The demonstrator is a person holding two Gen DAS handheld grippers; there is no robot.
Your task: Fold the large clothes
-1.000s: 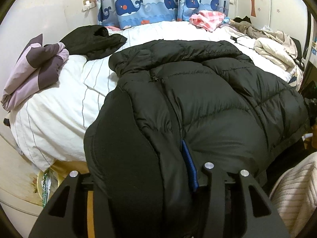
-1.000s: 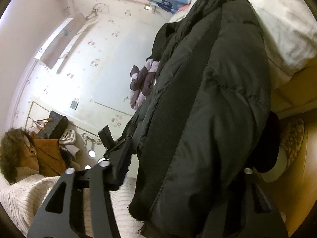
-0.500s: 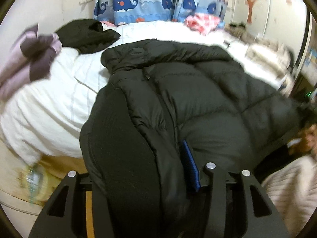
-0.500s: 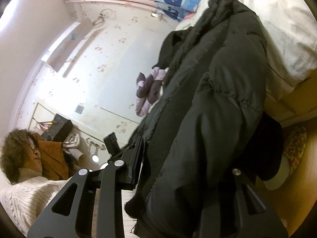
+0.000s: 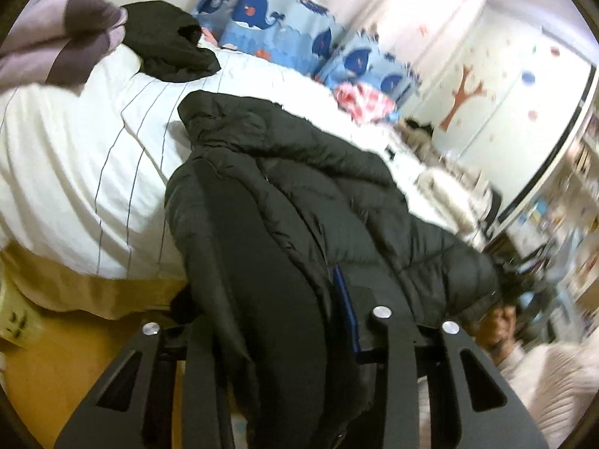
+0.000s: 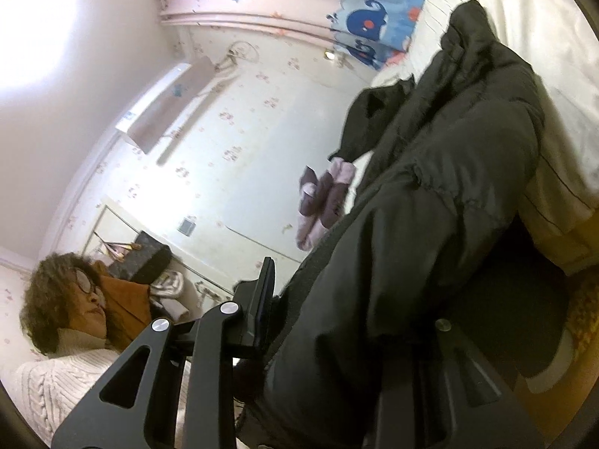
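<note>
step: hem of black jacket (image 5: 337,194) gripped off the bed (image 5: 75,157) | left gripper (image 5: 273,321) – fingers closing on jacket | right gripper (image 6: 348,321) – closing on jacket too | next: likely carry hem toward the collar

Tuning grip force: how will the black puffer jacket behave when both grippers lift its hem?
The black puffer jacket probably flops: it already drapes over the bed edge. Its quilted padding looks bulky, so likely light for its size. The smooth shell may slip between the closing left gripper and right gripper.
</note>
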